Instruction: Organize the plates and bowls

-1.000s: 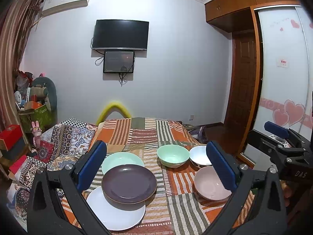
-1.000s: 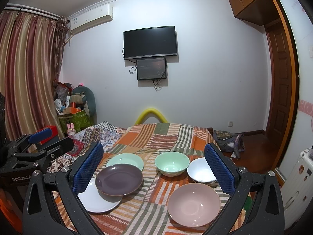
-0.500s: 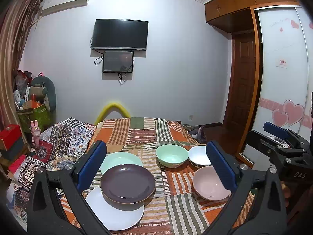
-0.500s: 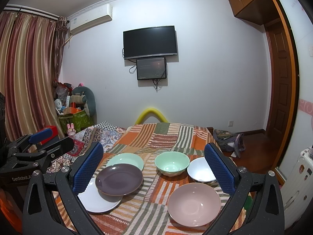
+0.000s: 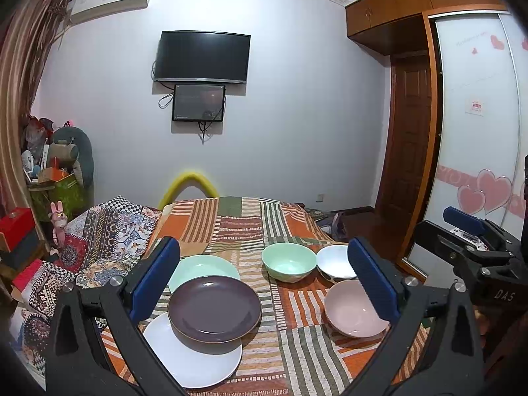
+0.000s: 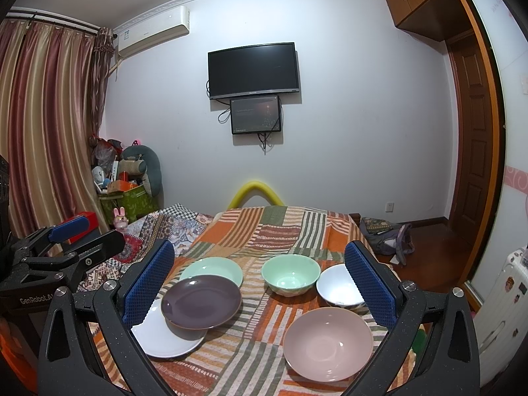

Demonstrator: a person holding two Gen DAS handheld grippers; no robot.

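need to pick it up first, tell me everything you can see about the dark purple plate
The dark purple plate is round and shallow, with a glossy, ceramic-looking glaze and a thin, lighter-looking rim edge. It looks empty and lies face up. It overlaps the white plate on its near side and the green plate behind it, on the left part of the striped cloth. It looks slightly tilted. Neither tool touches it; the green bowl stands apart to its right.

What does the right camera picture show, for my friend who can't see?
An open right gripper hovers over a striped cloth holding three plates on the left and three bowls on the right.
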